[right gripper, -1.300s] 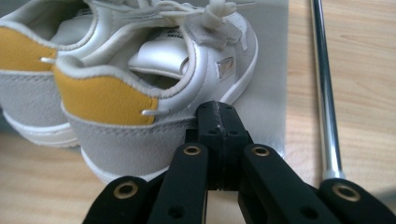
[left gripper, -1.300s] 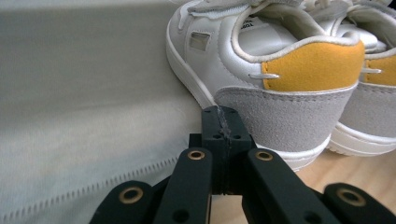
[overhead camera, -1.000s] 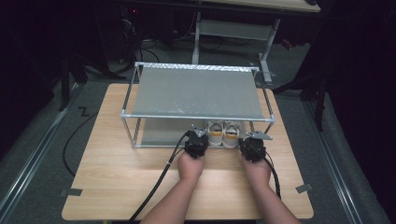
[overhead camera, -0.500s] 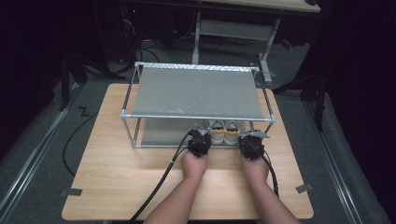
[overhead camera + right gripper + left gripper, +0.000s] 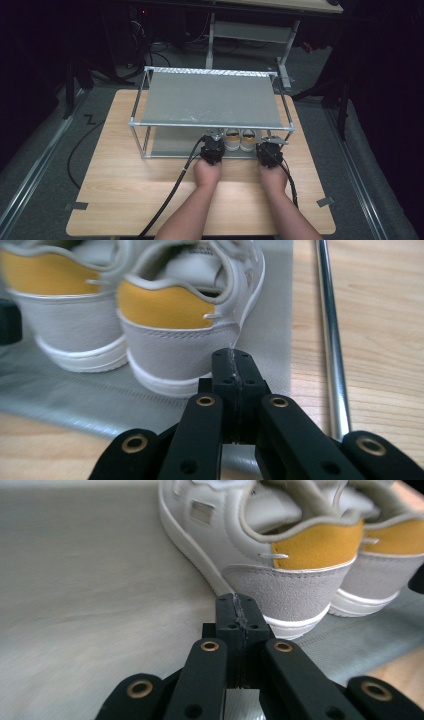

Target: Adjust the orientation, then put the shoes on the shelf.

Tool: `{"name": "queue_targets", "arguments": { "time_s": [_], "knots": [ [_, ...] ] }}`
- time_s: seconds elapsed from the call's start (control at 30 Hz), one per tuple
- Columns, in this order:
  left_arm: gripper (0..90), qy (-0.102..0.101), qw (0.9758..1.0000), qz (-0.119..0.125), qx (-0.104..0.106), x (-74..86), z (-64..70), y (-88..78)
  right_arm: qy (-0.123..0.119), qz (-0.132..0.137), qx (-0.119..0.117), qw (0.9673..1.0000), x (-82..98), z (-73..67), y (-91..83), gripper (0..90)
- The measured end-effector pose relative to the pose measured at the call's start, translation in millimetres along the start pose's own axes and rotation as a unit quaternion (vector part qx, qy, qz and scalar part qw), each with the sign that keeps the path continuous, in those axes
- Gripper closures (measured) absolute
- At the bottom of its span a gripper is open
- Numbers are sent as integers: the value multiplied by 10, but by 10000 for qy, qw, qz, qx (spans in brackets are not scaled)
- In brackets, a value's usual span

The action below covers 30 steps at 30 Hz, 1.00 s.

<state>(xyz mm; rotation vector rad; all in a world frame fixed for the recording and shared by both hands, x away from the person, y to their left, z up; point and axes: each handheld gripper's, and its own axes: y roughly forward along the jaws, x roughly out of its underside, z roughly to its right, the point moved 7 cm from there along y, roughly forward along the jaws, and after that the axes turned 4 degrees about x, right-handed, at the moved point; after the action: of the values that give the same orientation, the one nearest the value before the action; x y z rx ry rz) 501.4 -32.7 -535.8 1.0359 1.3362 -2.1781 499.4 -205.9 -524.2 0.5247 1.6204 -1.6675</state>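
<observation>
Bright table amid dark surroundings; close shoes blur softly.

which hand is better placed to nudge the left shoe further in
Left. The left tongs, jaws closed, sit right at the left shoe's heel; the right tongs sit behind the right shoe.

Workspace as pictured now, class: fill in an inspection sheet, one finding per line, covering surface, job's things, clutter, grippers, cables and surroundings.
Surface: wooden table, tape bits at its front corners.
Job's things: pair of white shoes with yellow heel tabs, heels toward the person, on the lower shelf of a metal rack.
Clutter: nothing seen.
Grippers: left gripper and right gripper both shut, each behind one heel.
Cables: black cable trailing off the front edge.
Surroundings: dark room, grey floor.
</observation>
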Motion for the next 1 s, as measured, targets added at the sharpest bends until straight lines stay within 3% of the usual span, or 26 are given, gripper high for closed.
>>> {"name": "queue_targets", "arguments": {
  "time_s": [0.1,0.23,0.43,0.53,0.57,0.67,0.8,0.9,1.0],
  "knots": [
    [878,122,9999,74,-9,16,-61,-136,50,52,-74,9999,10,-1,-108,900],
    [878,254,9996,90,-50,86,-149,-290,-58,133,-104,9998,50,24,-233,900],
    [869,303,9995,44,-74,190,-199,-418,-181,115,-130,9997,143,27,-339,900],
    [896,414,9991,21,43,226,-179,-491,-251,81,-153,9995,185,9,-385,900],
    [896,535,9985,-12,74,249,-169,-542,-268,91,-161,9995,190,4,-400,900],
    [894,603,9981,-1,161,294,-207,-728,-367,119,-226,9990,219,-19,-500,900],
    [859,697,9975,-14,109,374,-442,-1119,-362,114,-333,9987,284,4,-657,900],
    [786,599,9982,58,-22,432,-760,-1568,-457,51,-323,9984,383,58,-778,900],
    [714,679,9974,42,-240,520,-1040,-1909,-471,-19,-309,9984,501,157,-884,900]
  ]
}}
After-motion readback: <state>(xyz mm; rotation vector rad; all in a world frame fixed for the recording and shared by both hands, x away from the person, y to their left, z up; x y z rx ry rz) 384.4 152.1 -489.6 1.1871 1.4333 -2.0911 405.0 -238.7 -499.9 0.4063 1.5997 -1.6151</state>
